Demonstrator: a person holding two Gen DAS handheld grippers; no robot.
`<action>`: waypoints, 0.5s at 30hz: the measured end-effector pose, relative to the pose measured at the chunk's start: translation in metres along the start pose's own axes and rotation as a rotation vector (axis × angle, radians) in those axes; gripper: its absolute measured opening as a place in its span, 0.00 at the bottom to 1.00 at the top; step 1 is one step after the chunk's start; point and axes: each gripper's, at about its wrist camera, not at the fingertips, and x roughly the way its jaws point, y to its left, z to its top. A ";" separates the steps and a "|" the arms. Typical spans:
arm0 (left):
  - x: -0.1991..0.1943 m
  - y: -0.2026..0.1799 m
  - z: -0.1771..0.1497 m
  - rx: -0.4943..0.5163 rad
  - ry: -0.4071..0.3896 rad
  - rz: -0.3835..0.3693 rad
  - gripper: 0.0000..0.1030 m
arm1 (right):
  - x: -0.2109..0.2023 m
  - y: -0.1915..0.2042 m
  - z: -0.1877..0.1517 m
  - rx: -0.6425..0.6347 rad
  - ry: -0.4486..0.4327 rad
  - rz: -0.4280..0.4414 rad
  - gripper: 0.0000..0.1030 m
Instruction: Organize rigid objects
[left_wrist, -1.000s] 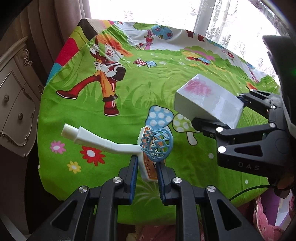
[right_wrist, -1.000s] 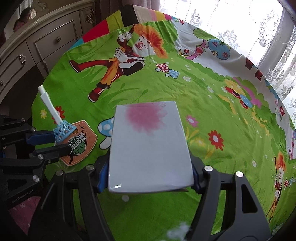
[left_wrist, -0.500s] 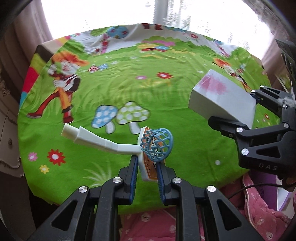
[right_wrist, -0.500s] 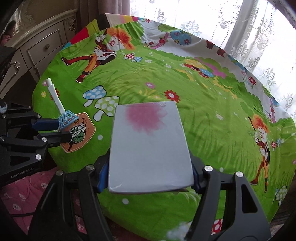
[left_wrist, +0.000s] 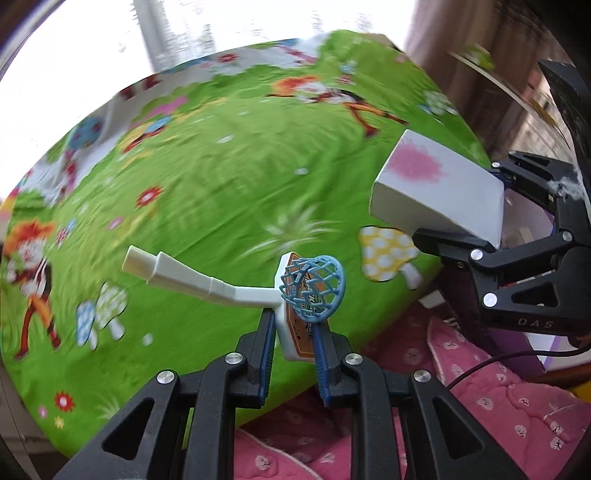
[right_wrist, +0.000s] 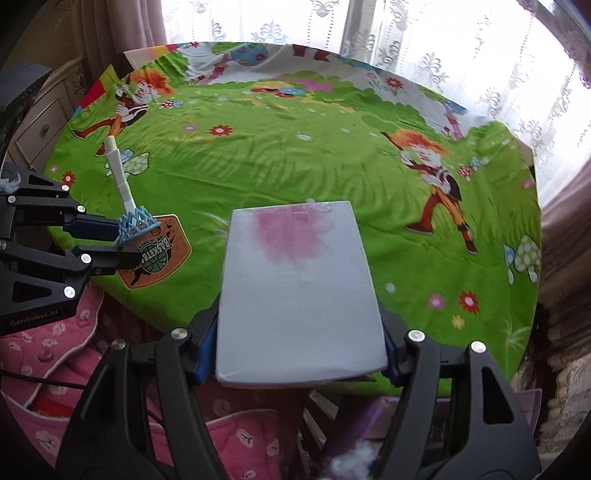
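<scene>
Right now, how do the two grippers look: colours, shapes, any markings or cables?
Both are black plastic, with triangular cut-outs, silver screw heads and blue finger pads. The left gripper reads "GenRobot.AI"; the right gripper shows "DAS". Thin black cables trail below both. White fluff clings to each.

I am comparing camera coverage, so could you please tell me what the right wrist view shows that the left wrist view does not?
Only the right wrist view shows the printed face of the toy hoop's orange backboard, a cabinet and lace curtains. Only the left wrist view shows the hoop's blue net from the front. Both show the left tool shut on the hoop, the right tool shut on the white box, and the green tablecloth.
</scene>
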 end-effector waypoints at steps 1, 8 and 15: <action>0.002 -0.010 0.004 0.030 0.004 -0.013 0.20 | -0.004 -0.010 -0.008 0.024 0.005 -0.011 0.69; 0.018 -0.093 0.039 0.240 0.040 -0.102 0.20 | -0.024 -0.074 -0.063 0.200 0.037 -0.067 0.69; 0.025 -0.180 0.062 0.431 0.047 -0.181 0.20 | -0.042 -0.132 -0.130 0.384 0.094 -0.162 0.69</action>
